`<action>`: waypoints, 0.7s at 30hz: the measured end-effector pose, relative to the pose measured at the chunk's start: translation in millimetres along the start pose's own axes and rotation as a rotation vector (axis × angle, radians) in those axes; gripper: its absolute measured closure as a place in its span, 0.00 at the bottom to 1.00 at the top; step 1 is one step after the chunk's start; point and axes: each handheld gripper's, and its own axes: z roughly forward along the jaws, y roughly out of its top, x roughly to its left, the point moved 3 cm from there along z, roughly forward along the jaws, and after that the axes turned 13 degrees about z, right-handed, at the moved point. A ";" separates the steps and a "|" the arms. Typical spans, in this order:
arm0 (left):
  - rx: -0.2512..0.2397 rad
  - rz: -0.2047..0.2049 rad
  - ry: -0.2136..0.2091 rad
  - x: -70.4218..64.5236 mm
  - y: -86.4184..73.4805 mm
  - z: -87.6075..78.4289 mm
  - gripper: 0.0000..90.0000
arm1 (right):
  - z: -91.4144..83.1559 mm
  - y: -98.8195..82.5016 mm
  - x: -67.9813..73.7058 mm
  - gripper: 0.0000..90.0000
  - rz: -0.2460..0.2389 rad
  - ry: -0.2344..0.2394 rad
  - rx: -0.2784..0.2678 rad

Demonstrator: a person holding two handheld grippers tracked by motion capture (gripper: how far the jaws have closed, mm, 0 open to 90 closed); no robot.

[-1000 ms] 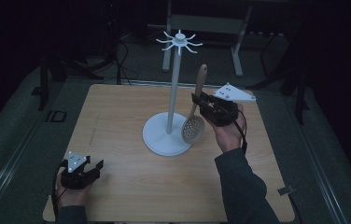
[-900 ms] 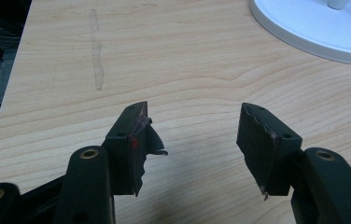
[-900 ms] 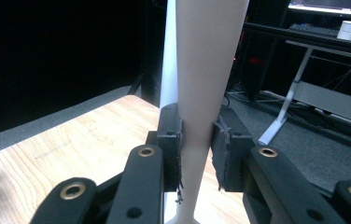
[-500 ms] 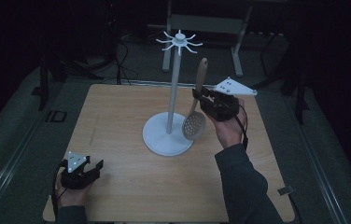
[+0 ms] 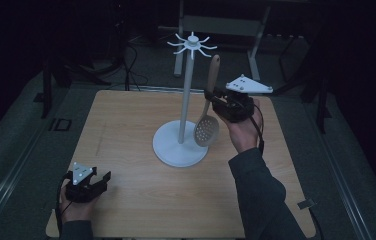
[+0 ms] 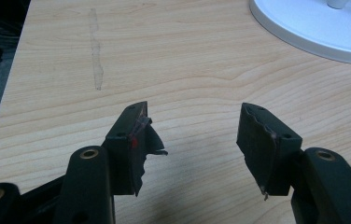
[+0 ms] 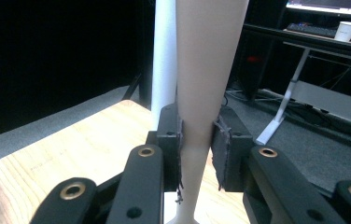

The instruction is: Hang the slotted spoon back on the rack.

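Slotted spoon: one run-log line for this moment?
right gripper: shut on slotted spoon handle, upright, off table | beside rack pole | left gripper: open, empty, over table

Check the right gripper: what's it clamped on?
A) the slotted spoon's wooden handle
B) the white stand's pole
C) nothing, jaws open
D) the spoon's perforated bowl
A: the right gripper has its jaws pressed on both sides of the slotted spoon handle, with the white stand pole just behind it.

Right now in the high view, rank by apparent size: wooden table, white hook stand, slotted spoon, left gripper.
1. Light wooden table
2. White hook stand
3. Wooden-handled slotted spoon
4. Black left gripper: looks near the spoon's size and sits closer to the camera, so unsure.
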 end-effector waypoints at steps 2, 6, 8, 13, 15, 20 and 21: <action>-0.001 -0.001 0.000 0.3 0.0 -0.2 0.49 | 1.2 1.4 0.9 0.83 0.000 0.003 -0.002; -0.004 -0.002 -0.001 0.3 0.1 -0.5 0.49 | 3.7 3.6 2.9 0.83 0.001 0.008 0.003; -0.003 -0.002 -0.001 0.4 0.0 -0.7 0.49 | 5.3 4.5 3.6 0.83 0.004 0.010 0.006; -0.006 -0.004 0.002 1.3 -0.1 -1.3 0.49 | 10.4 5.3 4.7 0.83 0.009 0.021 0.027; -0.006 -0.003 0.002 1.5 -0.2 -1.4 0.49 | 12.1 5.8 4.3 0.83 0.017 0.022 0.030; -0.007 -0.005 0.001 1.8 -0.2 -1.4 0.49 | 15.0 7.0 3.7 0.83 0.023 0.026 0.037; -0.007 -0.005 0.002 1.8 -0.2 -1.4 0.49 | 15.6 7.4 3.9 0.83 0.022 0.024 0.038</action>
